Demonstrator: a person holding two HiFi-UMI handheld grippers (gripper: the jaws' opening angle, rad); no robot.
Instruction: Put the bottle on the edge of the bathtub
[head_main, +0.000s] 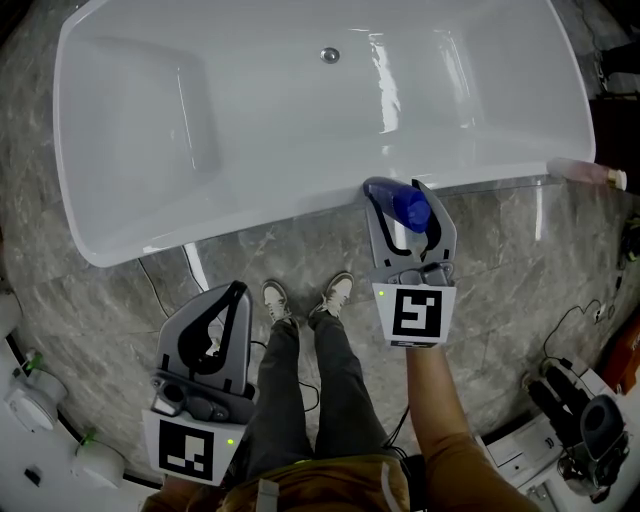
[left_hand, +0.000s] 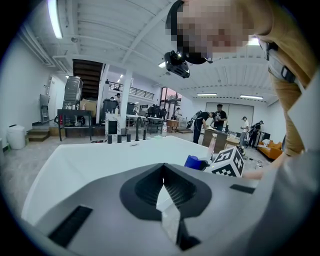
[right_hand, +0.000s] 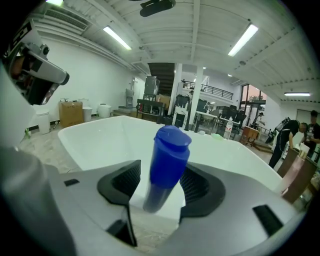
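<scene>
Closest in, low at the bottom left of the head view, is the left gripper (head_main: 236, 292). Its jaws are pressed together tip to tip with nothing between them, and it hangs over the marble floor (head_main: 500, 260) beside the person's shoes (head_main: 300, 300), well short of the tub.

Now the business end: the right gripper (head_main: 398, 190) is out in front, jaws clamped on the bottle (head_main: 410, 207). In the right gripper view the ribbed pads pinch the dark body low down, and the bottle (right_hand: 167, 165) stands with its blue cap upward. Its long axis is near upright, leaning a touch to the right.

Outward from the jaws, the white bathtub (head_main: 280, 215) fills the frame ahead. From above, the cap sits right at the tub's near rim, towards its right half, with the basin beyond and the floor on the near side. Whether the bottle's base is over the rim or just short of it, I can't tell.

At the right corner of that same rim, well apart, lies a pale pink bottle (head_main: 585, 172).

So it all turns on this: the rim lies just ahead of and below the held bottle. The right hand is far nearer and looks set for a short reach forward, then a lowering to put it down upright on that narrow edge.
</scene>
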